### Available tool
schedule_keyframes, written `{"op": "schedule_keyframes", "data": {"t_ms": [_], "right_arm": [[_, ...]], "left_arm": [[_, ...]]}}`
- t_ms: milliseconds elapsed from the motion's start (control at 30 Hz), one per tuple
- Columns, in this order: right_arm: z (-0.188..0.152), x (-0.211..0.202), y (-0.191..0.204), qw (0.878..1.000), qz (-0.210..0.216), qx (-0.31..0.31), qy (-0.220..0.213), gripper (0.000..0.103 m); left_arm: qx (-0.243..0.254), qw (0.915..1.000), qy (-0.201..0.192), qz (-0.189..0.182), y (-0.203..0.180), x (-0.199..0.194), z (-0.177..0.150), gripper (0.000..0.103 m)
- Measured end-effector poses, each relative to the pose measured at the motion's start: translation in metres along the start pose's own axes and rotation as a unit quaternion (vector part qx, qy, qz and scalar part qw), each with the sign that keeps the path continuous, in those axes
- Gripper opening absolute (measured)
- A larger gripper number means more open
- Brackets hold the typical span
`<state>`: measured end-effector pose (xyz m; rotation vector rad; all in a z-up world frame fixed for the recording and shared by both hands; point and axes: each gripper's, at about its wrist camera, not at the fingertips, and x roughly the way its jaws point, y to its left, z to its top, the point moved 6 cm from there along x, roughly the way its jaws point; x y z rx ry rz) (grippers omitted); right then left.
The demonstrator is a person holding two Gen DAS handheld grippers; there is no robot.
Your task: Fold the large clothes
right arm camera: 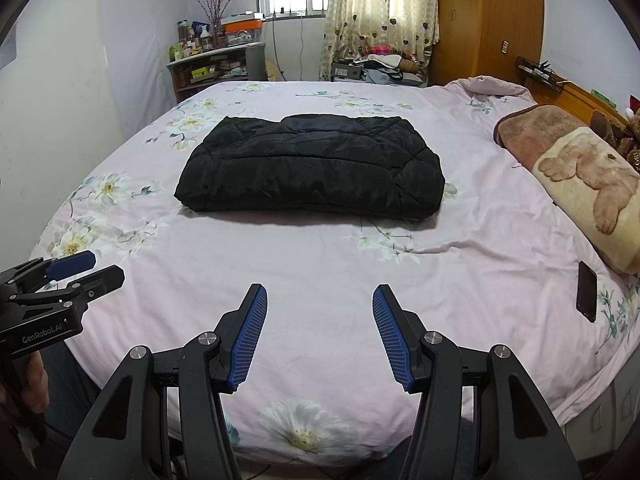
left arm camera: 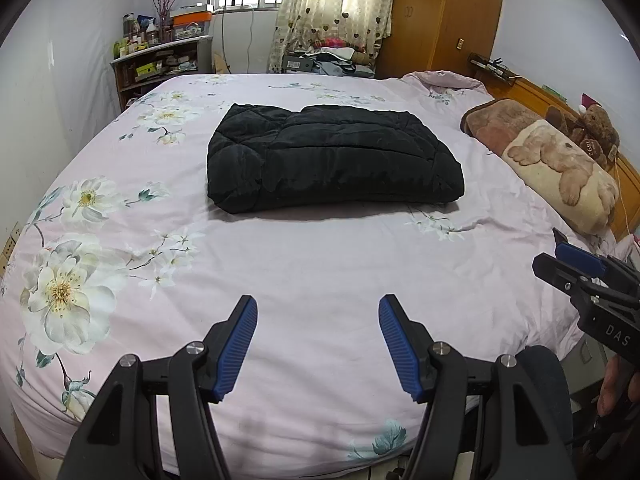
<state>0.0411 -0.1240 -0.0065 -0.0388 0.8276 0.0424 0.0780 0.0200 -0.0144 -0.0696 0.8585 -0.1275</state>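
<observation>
Black quilted jacket: folded into a thick rectangle, lying mid-bed, toward the far edge. Bed: pink floral sheet; pillow and phone along the right edge. Left gripper and right gripper: fingers apart, empty, over the near edge. Room: shelf, curtain, wardrobe.

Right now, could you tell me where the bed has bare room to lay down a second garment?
The widest free patch of sheet lies between the folded black jacket and both open grippers, left and right. The flowered strip left of the jacket is also bare. The right side is crowded: pillow, phone.
</observation>
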Motion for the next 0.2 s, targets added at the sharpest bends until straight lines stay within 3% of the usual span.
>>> {"op": "schedule_keyframes", "data": {"t_ms": [200], "right_arm": [[-0.0004, 0.0007, -0.0012, 1.000, 0.000, 0.000, 0.000, 0.056]], "left_arm": [[0.000, 1.0000, -0.003, 0.001, 0.0020, 0.0014, 0.0004, 0.065]]}}
